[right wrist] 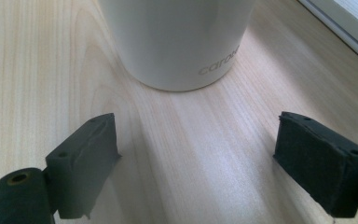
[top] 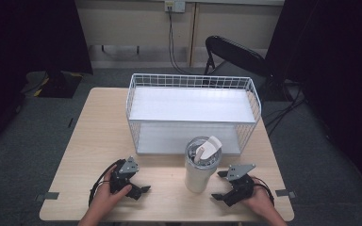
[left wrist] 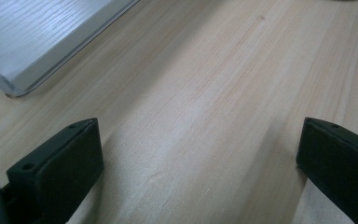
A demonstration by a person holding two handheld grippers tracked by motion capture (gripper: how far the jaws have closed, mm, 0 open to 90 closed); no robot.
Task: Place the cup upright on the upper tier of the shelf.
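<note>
Tumbler [top: 200,165] stood upright on table [top: 85,141], just in front of wire rack [top: 192,112]; both grippers rested beside it, nothing held.

R gripper [top: 220,186] is seen just right of tumbler, jaws spread wide, aimed at its base w/ bare wood between; tumbler untouched. L gripper [top: 143,184] is laid well left of tumbler, jaws likewise apart, empty. Flip lid is noted raised on tumbler top. Rack shelf corner is seen ahead of L jaws.
</note>
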